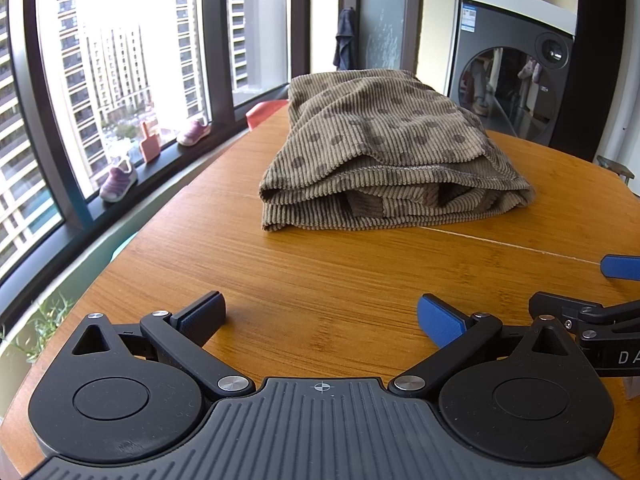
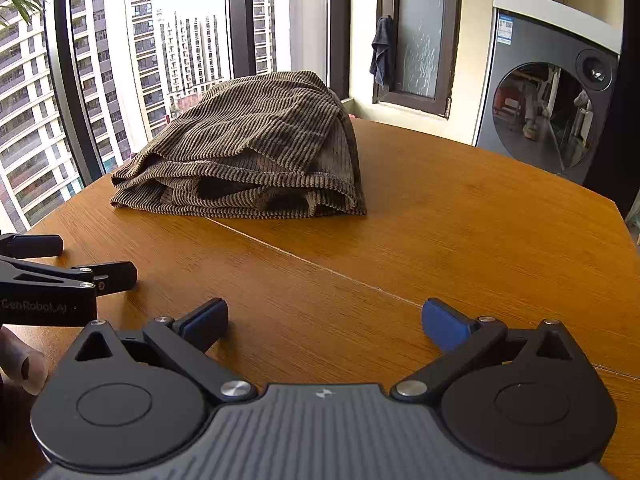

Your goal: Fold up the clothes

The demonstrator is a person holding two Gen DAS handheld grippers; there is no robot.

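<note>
Where my two cameras sit lowest, I log a ribbed grey housing with black round pivot plates on each tool. My left gripper (image 1: 320, 316) stands wide, its blue rubber-padded fingers (image 1: 440, 320) spread over bare wood and holding nothing. My right gripper (image 2: 325, 320) is likewise wide and empty. In the right view, the left tool's black side plate carries white lettering, "GenRobot.AI"; in the left view the right tool's plate shows only "DA" before the frame cuts it off.

Both hover above the orange-brown wooden table (image 1: 320, 264), fine-grained, with a thin pale seam running across it.

Further on, at the table's middle, well apart from both grippers: the folded brown corduroy garment (image 1: 384, 148), ribbed, dotted with darker spots, layered edges and a stitched hem facing me.

Beyond, on the dark window sill: two small pink-and-purple children's shoes (image 1: 118, 180) and an orange plastic paddle-shaped item (image 1: 149, 143). Far right: a grey front-loading washing machine (image 2: 552, 112) with round glass door and a blue-and-white label too small to read. A dark cloth (image 2: 382, 50) hangs by the window frame.
</note>
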